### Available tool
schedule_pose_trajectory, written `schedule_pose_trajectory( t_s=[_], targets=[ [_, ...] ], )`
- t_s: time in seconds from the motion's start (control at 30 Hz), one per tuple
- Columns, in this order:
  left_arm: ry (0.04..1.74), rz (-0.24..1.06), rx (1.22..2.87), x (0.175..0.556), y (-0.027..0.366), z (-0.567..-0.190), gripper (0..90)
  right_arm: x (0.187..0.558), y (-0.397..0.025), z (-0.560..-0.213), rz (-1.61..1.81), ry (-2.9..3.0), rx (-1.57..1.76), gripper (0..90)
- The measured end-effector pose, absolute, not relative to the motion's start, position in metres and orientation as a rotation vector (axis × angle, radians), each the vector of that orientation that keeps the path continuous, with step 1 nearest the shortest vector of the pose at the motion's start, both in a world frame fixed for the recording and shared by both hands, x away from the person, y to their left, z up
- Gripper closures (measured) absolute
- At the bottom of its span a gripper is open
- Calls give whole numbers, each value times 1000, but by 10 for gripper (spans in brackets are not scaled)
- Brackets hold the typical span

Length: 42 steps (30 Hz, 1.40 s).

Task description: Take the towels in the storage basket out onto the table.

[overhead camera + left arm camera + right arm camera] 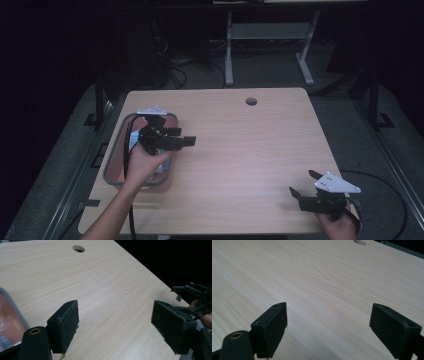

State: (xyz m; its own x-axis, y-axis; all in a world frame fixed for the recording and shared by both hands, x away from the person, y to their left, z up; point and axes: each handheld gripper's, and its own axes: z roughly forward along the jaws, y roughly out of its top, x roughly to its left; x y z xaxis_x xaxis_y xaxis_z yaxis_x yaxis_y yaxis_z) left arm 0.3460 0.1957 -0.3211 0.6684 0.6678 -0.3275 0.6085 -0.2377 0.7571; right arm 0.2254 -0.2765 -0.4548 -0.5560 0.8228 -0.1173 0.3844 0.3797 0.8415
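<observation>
The left gripper, released, hovered over the tray at nine o'clock; the right gripper, released, at five o'clock of the surface. No writing was readable.

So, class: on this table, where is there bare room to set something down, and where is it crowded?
The widest bare stretch of the table lies between the tray and the right gripper, reaching back to the round hole. The left edge is crowded: the tray lies there, with the left gripper over it.
</observation>
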Motion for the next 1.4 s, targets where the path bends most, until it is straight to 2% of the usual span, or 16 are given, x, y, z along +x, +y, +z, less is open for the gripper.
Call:
schedule_pose_trajectory(
  t_s=[0.97,1.4],
  targets=[
    [1283,233,1882,353,276,-343,221,227,-274,-456,1081,2132,1030,141],
    [1429,232,1937,357,288,-368,249,227,-274,-455,1078,2133,1015,141]
  ],
)
